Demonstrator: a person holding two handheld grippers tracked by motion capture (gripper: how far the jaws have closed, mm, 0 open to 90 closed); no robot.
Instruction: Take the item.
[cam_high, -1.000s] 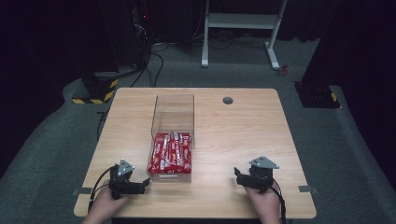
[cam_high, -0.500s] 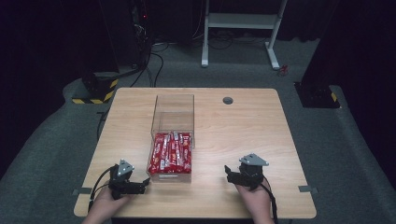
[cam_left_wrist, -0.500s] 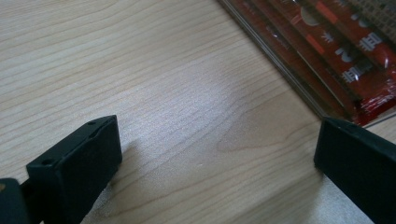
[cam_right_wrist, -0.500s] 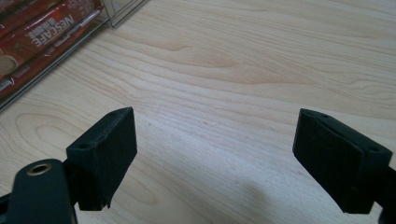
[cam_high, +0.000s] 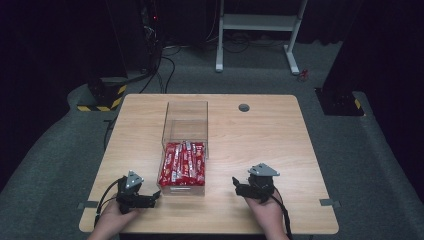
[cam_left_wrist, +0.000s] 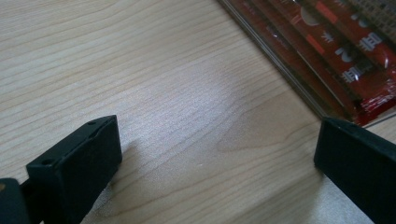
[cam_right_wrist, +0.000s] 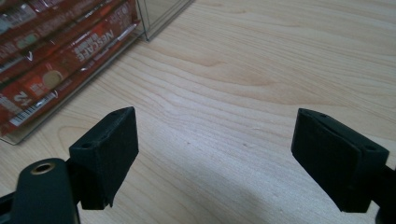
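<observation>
A clear plastic box (cam_high: 184, 131) stands on the wooden table (cam_high: 260, 135), its near half packed with red sachets (cam_high: 183, 163). My left gripper (cam_high: 150, 198) rests on the table just left of the box's near corner, open, with bare wood between its jaws (cam_left_wrist: 215, 154). The red sachets (cam_left_wrist: 345, 51) lie behind the clear wall at the upper right of the left gripper view. My right gripper (cam_high: 239, 186) sits on the table right of the box, open and holding nothing (cam_right_wrist: 215, 154). The red sachets (cam_right_wrist: 51, 60) fill the upper left of the right gripper view.
A round grey cable port (cam_high: 244, 107) is set in the table near its far edge. Bare wood stretches right of the box. Beyond the table stand a white frame (cam_high: 257, 30) and a yellow-and-black striped base (cam_high: 102, 97) on the grey floor.
My right gripper has slid left along the table toward the box. The left gripper has stayed where it was.
</observation>
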